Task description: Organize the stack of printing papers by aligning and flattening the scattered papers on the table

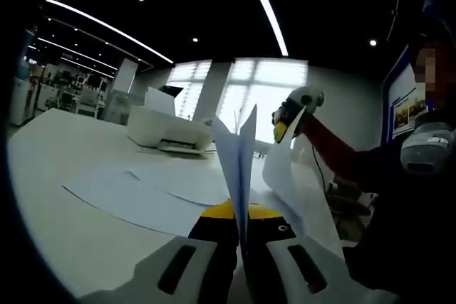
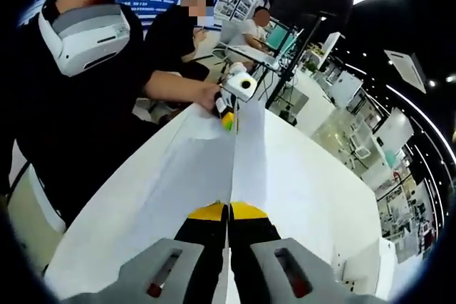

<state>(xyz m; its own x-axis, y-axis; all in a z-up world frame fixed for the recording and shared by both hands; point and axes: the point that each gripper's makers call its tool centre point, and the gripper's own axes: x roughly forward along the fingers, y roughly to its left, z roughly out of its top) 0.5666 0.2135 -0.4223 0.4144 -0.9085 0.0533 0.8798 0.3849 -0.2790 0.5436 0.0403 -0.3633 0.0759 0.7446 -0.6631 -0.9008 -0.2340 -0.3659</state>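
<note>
Above the white table [image 1: 50,197], left gripper [image 1: 240,247] clamped thin white paper sheets [image 1: 241,169] edge-on, right gripper [image 2: 228,229] pinching them too, sheet count unreadable, loose flat papers [image 1: 142,190] beyond.

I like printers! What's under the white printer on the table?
The white printer sits on the white table, behind loose paper sheets. Whether any paper lies beneath it is hidden by its body.

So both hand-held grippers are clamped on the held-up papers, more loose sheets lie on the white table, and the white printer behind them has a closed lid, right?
Not quite: in the left gripper view the printer has its paper flap raised, not closed. The rest holds: the left hand-held gripper and right hand-held gripper are each shut on the papers, and loose sheets lie on the white table.
</note>
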